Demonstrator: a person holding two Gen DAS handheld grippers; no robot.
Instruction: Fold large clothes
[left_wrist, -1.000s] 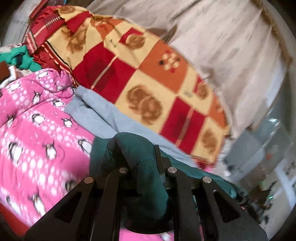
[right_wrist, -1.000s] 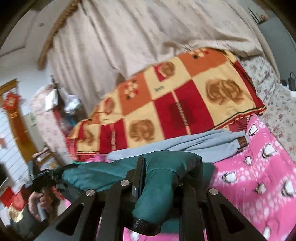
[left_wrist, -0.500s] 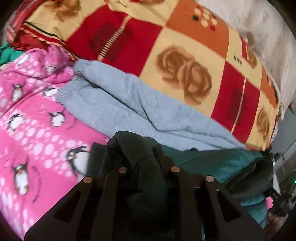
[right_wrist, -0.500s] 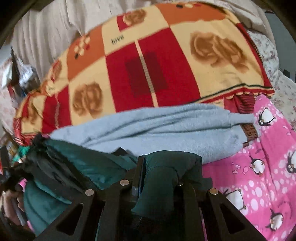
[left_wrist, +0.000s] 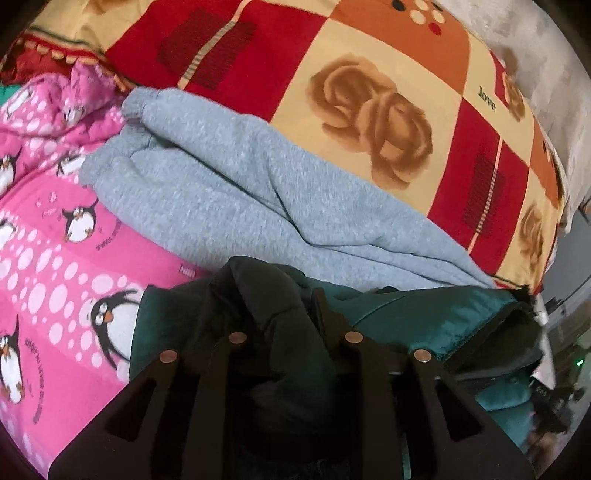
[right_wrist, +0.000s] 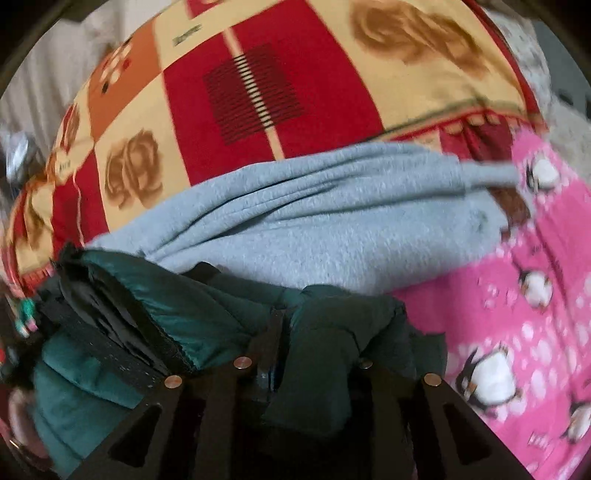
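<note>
Biggest thing in view: the checked blanket (left_wrist: 369, 110), red, cream and orange squares with brown roses, heaped along the far side of the bed. In front of it spreads the pink penguin blanket (left_wrist: 55, 258), covering the bed surface. On that, touching the checked blanket's edge, lies a grey sweatshirt (left_wrist: 240, 192), loosely folded with a cuff showing at one end.

Now the task's garment: the dark green padded jacket (left_wrist: 424, 310), slung between the two grippers just in front of the grey sweatshirt, its black lining (right_wrist: 110, 306) gaping open along the middle. The left gripper (left_wrist: 280, 325) is clamped tight on a thick bunch of jacket fabric, which bulges up and over between the fingers. The right gripper (right_wrist: 317, 332) is pinched down on another wad of the same jacket, its jaws nearly hidden by the cloth.

By the look of it, this is the carry-over stage of a fold, the jacket held at two points and hanging low over the bed. To do it well, I'd say keep both grips level and the span between them taut, so the held edge lands straight. Lay the jacket onto the pink blanket short of the sweatshirt, or the two will tangle. That gaping lining wants tucking inside before any release, and padded fabric springs back, so press the crease down.
</note>
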